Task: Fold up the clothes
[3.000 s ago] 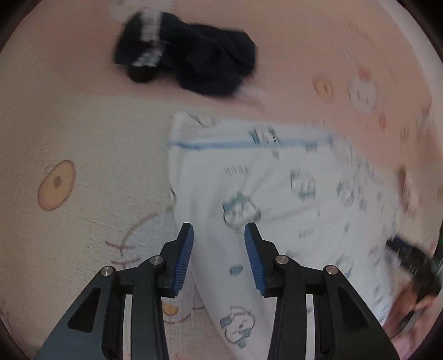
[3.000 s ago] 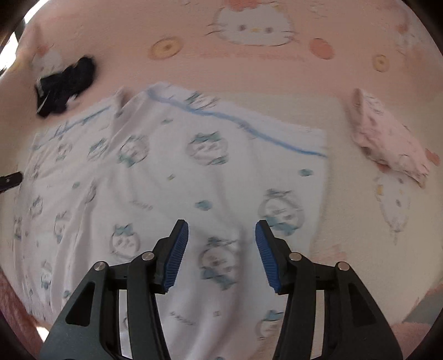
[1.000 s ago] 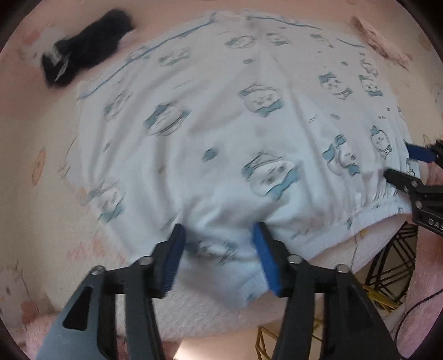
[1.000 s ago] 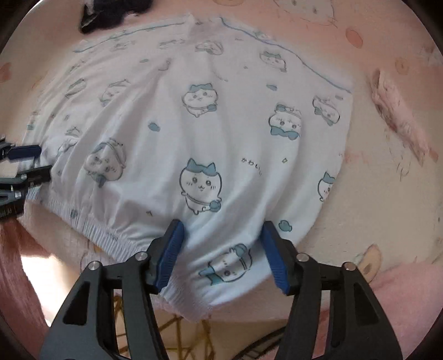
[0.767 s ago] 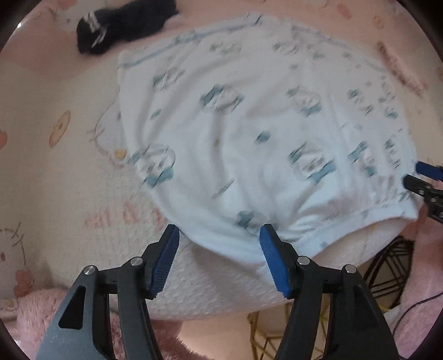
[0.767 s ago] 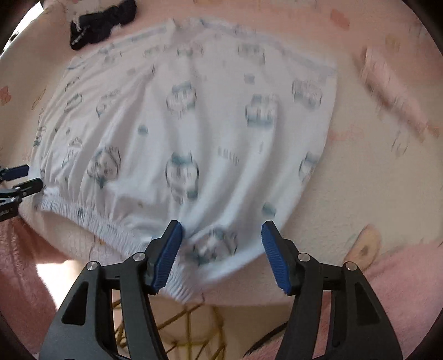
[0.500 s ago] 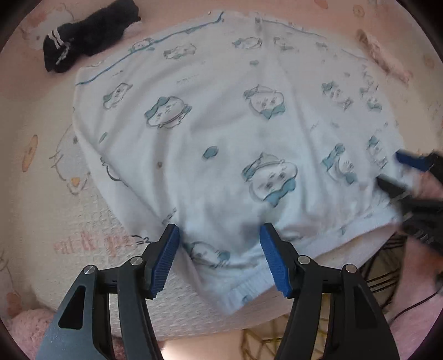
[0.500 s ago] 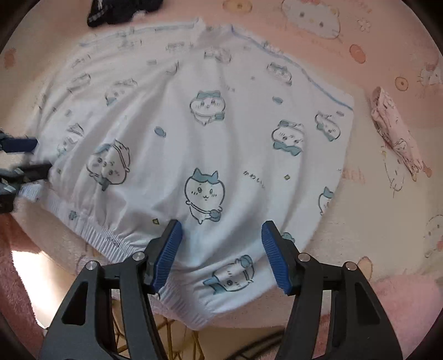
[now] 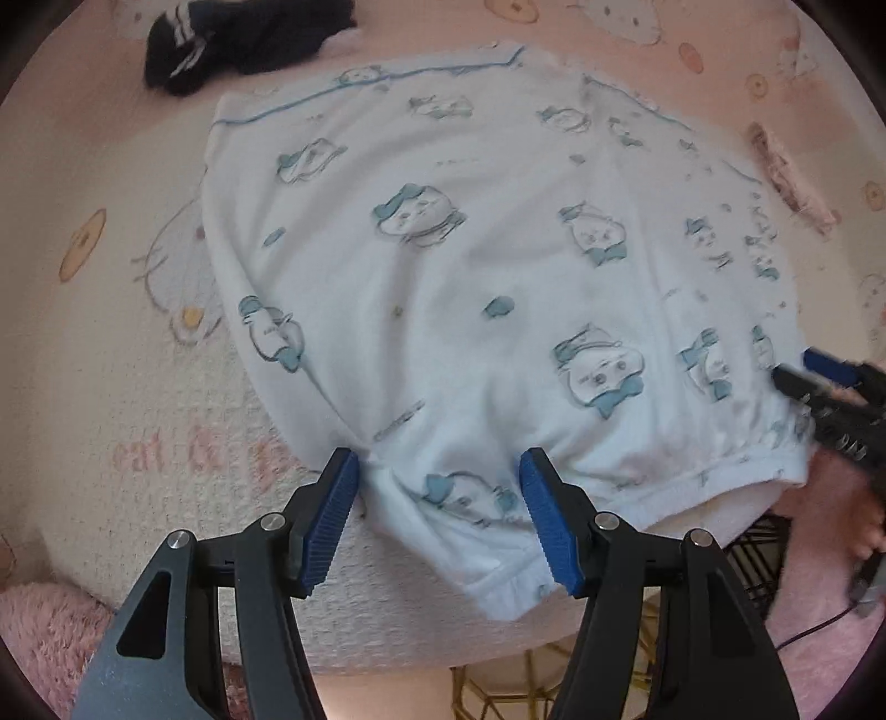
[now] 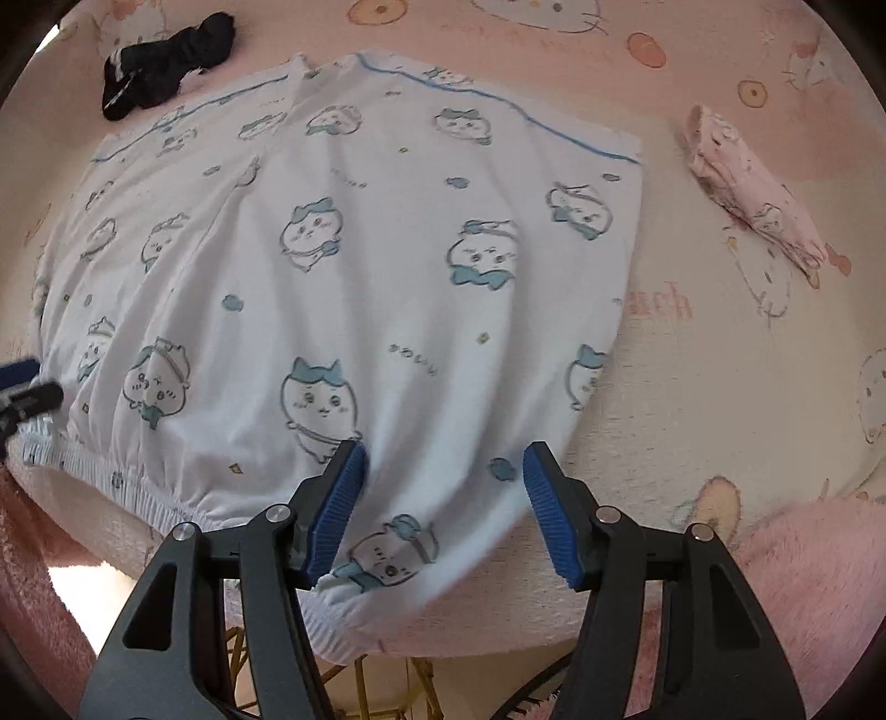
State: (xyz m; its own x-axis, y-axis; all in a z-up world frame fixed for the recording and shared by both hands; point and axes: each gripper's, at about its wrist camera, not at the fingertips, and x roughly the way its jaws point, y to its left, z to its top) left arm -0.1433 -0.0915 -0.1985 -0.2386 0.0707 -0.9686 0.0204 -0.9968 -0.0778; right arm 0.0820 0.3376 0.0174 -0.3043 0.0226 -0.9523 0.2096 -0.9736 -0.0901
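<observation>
Softly rumpled white printed shorts

Both tongs — black arms, silver screws, ribbed blue pads.

Cartoon-print pink bedspread (gold wire rack)

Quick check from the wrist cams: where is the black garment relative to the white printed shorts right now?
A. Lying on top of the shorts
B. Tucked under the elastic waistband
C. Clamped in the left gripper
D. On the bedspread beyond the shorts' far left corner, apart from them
D: the black garment lies on the pink bedspread past the far left corner of the white shorts, with a strip of bedspread between them.
</observation>
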